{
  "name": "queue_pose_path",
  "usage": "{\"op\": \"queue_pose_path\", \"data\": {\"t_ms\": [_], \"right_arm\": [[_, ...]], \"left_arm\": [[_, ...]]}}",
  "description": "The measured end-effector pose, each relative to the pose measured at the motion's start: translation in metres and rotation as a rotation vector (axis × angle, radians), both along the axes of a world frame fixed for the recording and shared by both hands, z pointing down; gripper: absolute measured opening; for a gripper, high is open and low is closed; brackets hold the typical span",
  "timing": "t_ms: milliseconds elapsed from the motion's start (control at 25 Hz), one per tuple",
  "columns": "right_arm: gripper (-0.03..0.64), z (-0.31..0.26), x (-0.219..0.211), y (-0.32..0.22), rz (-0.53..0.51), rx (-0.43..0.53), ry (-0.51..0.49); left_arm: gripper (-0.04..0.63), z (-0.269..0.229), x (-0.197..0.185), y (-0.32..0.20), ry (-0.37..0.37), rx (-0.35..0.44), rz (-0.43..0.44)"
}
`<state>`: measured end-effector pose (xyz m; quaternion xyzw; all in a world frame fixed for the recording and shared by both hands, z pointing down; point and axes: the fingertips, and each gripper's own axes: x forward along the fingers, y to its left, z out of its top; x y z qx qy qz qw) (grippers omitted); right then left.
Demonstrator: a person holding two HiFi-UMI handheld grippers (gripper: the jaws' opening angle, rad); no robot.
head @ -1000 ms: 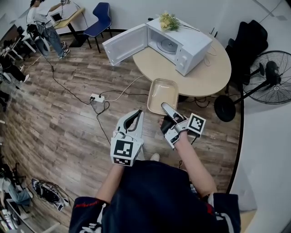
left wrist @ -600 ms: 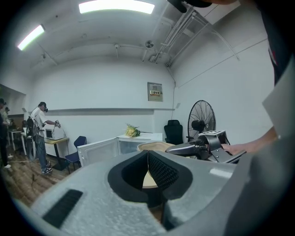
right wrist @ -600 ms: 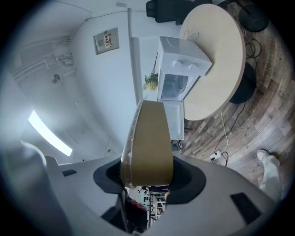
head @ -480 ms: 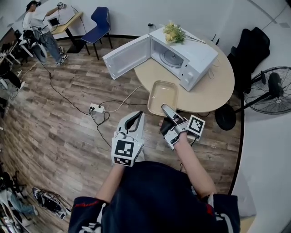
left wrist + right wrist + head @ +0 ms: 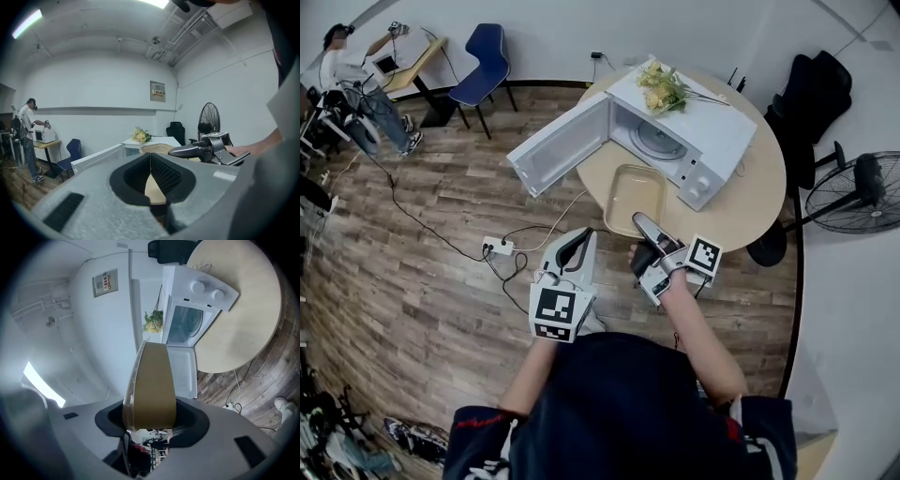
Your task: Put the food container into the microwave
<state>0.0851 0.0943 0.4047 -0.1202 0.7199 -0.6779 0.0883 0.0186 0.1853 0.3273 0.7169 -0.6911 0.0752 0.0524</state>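
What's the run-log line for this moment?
right gripper: shut on food container | left gripper: shut, empty | microwave: door open | status: not yet inside

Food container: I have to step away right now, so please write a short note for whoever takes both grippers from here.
Left gripper: shut, empty, beside the right one.
Right gripper: shut on the near rim of the container, held open side up at the edge of the table.
Microwave: on the table, door wide open, turntable bare.
Done: container picked up, door open.
Left: carry the container in, set it on the turntable, let go.
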Motion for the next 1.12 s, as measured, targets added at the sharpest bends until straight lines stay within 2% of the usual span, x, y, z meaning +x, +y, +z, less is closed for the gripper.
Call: {"op": "queue_pose_path", "data": {"t_ms": [320, 600, 1120], "right_arm": [[0.21, 0.005, -0.051, -0.034, 0.07, -0.013, 0.008], [0.21, 0.014, -0.073, -0.058, 0.125, -0.034, 0.019], [0.21, 0.039, -0.085, -0.101, 0.165, -0.077, 0.042]], "left_arm": [[0.017, 0.006, -0.059, -0.038, 0.014, -0.003, 0.064], [0.017, 0.017, -0.092, -0.056, 0.012, -0.024, 0.108], [0.017, 0.04, -0.106, -0.105, 0.034, -0.061, 0.145]]}}
